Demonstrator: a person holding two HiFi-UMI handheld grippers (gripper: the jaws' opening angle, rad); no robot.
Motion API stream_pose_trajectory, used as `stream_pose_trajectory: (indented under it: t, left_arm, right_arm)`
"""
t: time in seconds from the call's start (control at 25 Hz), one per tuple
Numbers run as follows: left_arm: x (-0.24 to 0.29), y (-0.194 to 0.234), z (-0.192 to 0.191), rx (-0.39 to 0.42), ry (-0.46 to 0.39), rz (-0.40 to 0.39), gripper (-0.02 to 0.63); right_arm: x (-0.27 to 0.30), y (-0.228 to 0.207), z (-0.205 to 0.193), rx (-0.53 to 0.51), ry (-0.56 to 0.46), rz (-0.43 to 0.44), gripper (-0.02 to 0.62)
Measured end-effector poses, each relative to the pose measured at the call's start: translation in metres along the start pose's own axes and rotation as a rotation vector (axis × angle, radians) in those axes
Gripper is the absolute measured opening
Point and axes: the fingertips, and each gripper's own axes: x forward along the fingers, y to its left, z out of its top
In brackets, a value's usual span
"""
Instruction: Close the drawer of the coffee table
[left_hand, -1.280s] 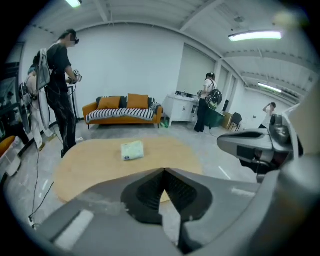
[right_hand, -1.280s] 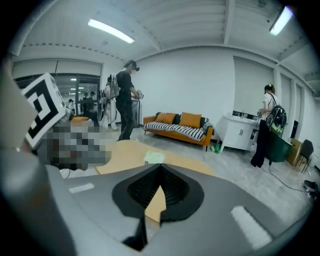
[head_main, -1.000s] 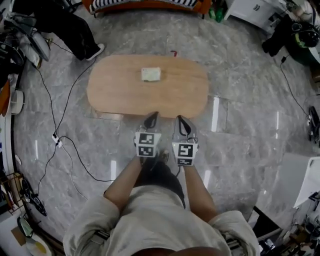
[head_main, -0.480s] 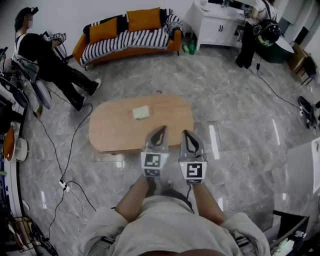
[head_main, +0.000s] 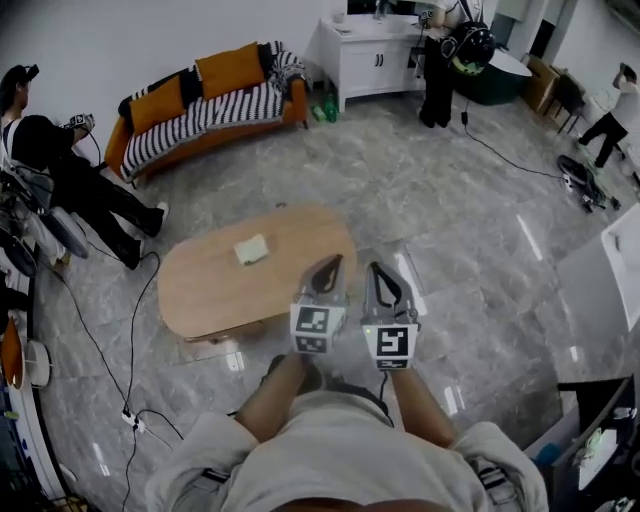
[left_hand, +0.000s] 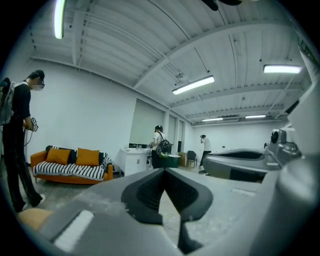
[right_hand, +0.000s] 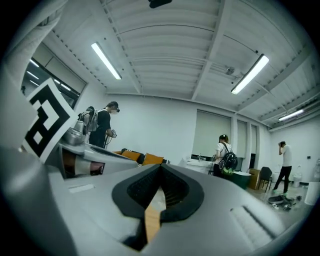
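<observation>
The oval wooden coffee table (head_main: 215, 285) stands on the marble floor, left of and beyond both grippers, with a small white block (head_main: 251, 249) on its top. No drawer front shows from above. My left gripper (head_main: 333, 262) and right gripper (head_main: 378, 268) are held side by side, raised and pointing roughly level, both shut and empty, off the table's right end. In the left gripper view the left gripper (left_hand: 164, 170) has its jaws together, and a tan bit of the table (left_hand: 22, 217) shows low left. The right gripper (right_hand: 160, 165) is likewise shut, with a strip of the table (right_hand: 151, 220) seen behind its jaws.
An orange sofa (head_main: 210, 110) with a striped blanket lines the far wall beside a white cabinet (head_main: 375, 60). A person in black (head_main: 60, 170) stands left of the table. Cables (head_main: 130, 330) trail over the floor at left. Other people stand far right.
Both grippers have risen and levelled out, staying shut. The head view has lifted, so the sofa and far wall came into sight and the table slid down-left.
</observation>
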Motion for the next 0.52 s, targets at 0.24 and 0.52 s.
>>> stream_pose_trajectory:
  t: [0.24,0.52]
  left_arm:
    - [0.006,-0.020,0.010,0.007,-0.019,-0.071,0.021]
    - [0.004,-0.025,0.011,-0.005,-0.024,-0.068,0.021]
  right_arm:
    - [-0.014,-0.017,0.001,-0.008,0.000,-0.061,0.006]
    - [-0.020,-0.029,0.000,-0.012,0.006,-0.086,0.006]
